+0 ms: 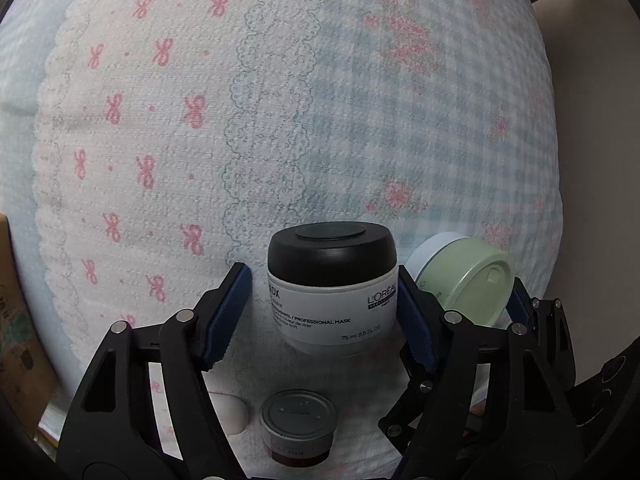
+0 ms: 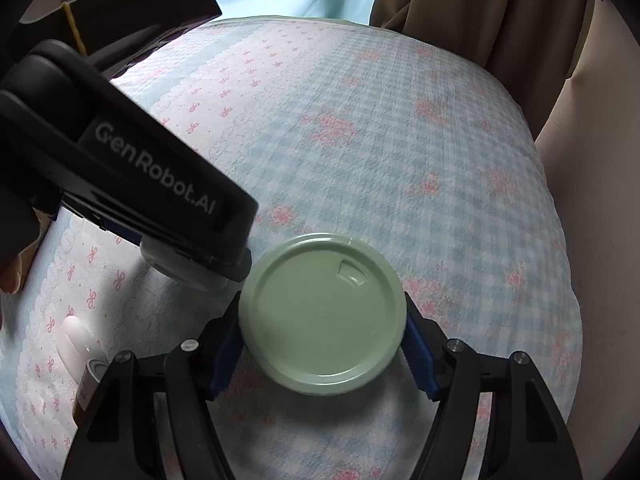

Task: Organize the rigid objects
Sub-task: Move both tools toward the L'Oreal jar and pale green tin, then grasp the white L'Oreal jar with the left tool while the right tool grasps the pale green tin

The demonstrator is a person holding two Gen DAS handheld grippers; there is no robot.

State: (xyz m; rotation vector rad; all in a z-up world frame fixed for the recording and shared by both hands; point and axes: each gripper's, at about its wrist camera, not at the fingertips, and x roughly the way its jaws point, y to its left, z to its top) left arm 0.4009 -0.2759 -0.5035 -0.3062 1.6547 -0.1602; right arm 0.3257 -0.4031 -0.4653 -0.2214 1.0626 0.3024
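A white jar with a black lid (image 1: 332, 304) stands upright on the quilted bedspread (image 1: 240, 120). My left gripper (image 1: 326, 280) straddles it. The right pad rests on the jar's side, and a strip of cloth shows between the left pad and the jar. A pale green jar (image 2: 322, 314) sits between the pads of my right gripper (image 2: 322, 344), and both pads press on its sides. In the left wrist view this green jar (image 1: 464, 276) is tilted beside the white one. The left gripper's housing (image 2: 160, 184) covers most of the white jar (image 2: 180, 270) in the right wrist view.
A small grey-lidded jar (image 1: 298, 424) and a white bottle (image 2: 76, 340) lie near me on the bedspread. A cardboard box (image 1: 16, 320) stands at the left edge of the bed. A brown curtain (image 2: 480, 12) hangs past the far edge, and a pale wall (image 2: 600, 200) runs along the right.
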